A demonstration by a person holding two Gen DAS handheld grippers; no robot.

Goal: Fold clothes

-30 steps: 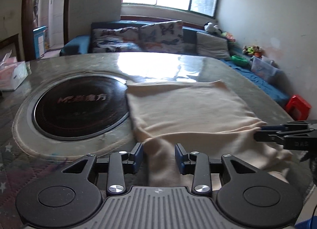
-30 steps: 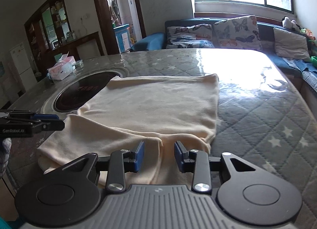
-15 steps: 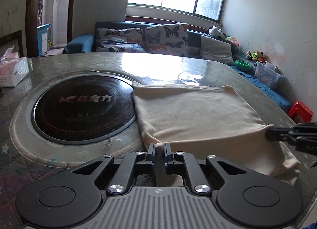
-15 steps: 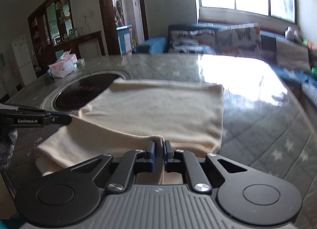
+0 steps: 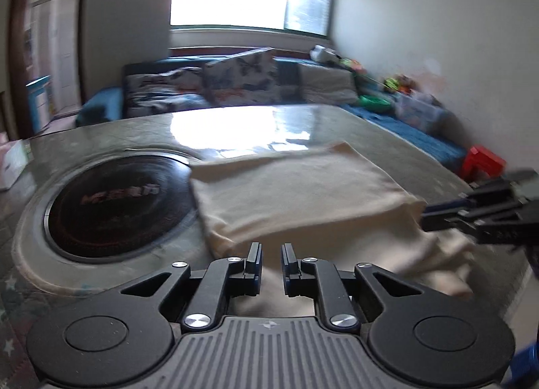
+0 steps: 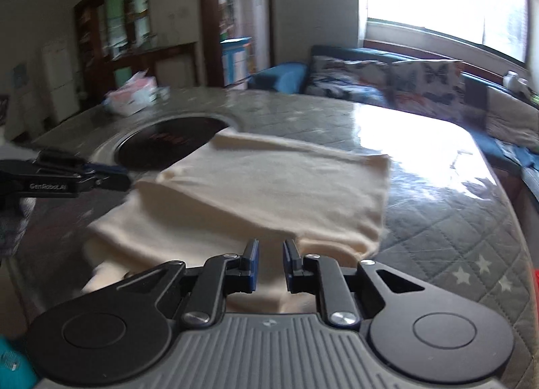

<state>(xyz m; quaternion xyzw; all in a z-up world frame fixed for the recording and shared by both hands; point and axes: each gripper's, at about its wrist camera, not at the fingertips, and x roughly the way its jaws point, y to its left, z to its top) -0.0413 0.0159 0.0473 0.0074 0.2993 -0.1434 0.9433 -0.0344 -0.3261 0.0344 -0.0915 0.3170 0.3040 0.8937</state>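
Observation:
A cream garment lies folded on the table, its near edge hanging in loose layers toward me; it also shows in the right wrist view. My left gripper is a little open and holds nothing, just over the garment's near left edge. My right gripper is a little open and empty, over the near right edge. Each gripper shows from the side in the other's view: the right one and the left one.
A round black hotplate is set in the quilted table top left of the garment. A tissue box stands at the far left. A sofa with cushions and a red stool lie beyond the table.
Half a second ago both grippers were shut on the garment's near edge. Both have opened a little, let the cloth go and lifted slightly. The frames are motion-blurred.

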